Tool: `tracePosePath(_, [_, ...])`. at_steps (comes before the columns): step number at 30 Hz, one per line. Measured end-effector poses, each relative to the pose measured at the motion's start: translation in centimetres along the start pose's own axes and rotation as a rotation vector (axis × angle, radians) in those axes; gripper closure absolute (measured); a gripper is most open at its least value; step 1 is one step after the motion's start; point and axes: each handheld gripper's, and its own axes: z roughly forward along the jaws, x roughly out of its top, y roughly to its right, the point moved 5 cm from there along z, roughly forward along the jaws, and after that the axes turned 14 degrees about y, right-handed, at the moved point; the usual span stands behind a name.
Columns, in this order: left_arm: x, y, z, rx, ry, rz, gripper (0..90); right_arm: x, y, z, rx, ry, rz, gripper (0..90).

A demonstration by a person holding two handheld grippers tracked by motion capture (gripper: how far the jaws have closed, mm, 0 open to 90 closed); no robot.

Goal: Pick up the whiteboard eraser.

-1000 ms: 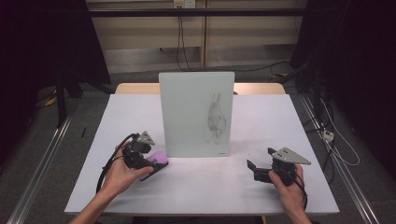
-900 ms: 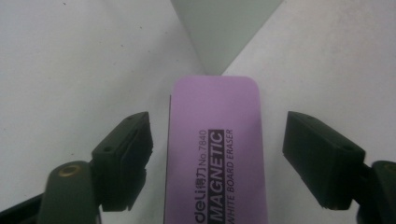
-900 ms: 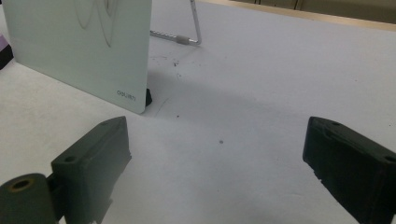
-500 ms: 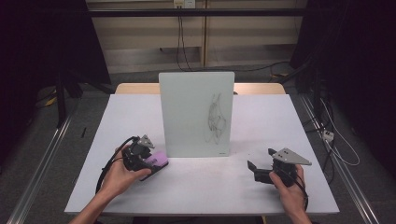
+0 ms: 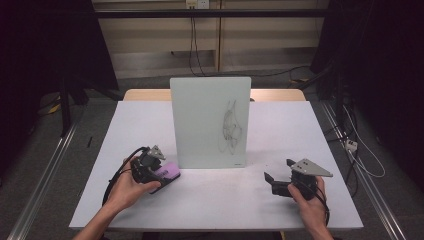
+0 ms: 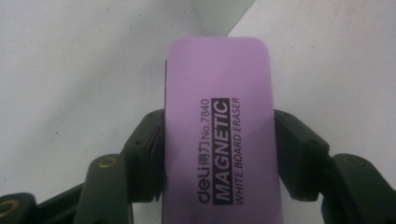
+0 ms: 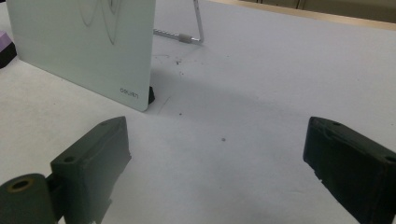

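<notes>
Presently: purple eraser (image 6: 219, 130), flat on table (image 5: 215, 200) beside whiteboard (image 5: 210, 120). Left gripper (image 6: 219, 154) has just closed, clamped across its long sides. Likely light, rigid, smooth-topped. Right gripper (image 7: 219, 163) jaws apart, idle.

My left gripper (image 6: 219, 154) has just been closing its jaws, and now both pads press on the long sides of the purple eraser (image 6: 219, 126), which lies between them on the table (image 5: 210, 200) near its front left part. In the earlier pictures from the high view the same gripper (image 5: 159, 172) was at the eraser (image 5: 169, 171) too, so I see no other change there.
</notes>
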Motion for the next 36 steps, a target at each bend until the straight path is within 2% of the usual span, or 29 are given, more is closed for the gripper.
tracePosePath(9, [-0.2,-0.2,-0.2,-0.012,0.018,0.002,41.1,0.1,-0.1,0.2,0.007,0.002,-0.002,7.3])
tracePosePath(12, [-0.2,-0.2,-0.3,-0.013,0.031,-0.007,41.1,0.1,-0.1,0.2,0.008,0.001,0.001,7.3])
tracePosePath(13, [-0.2,-0.2,-0.5,-0.014,0.049,-0.018,41.1,0.1,-0.1,0.2,0.007,0.002,0.005,7.4])
tracePosePath(19, [-0.1,0.1,-0.8,-0.028,0.075,-0.019,41.1,0.1,0.0,0.3,0.006,0.003,0.008,7.4])
tracePosePath(23, [-0.1,0.1,-1.2,-0.027,0.108,-0.029,41.1,0.2,-0.1,0.4,0.004,0.002,0.010,7.4])
tracePosePath(31, [0.4,0.2,-1.7,-0.012,0.174,-0.022,41.1,0.1,-0.1,0.6,0.008,-0.002,0.013,7.5])
tracePosePath(36, [0.8,0.1,-2.6,0.010,0.263,-0.016,41.1,0.1,0.0,0.5,0.009,0.000,0.011,7.4])
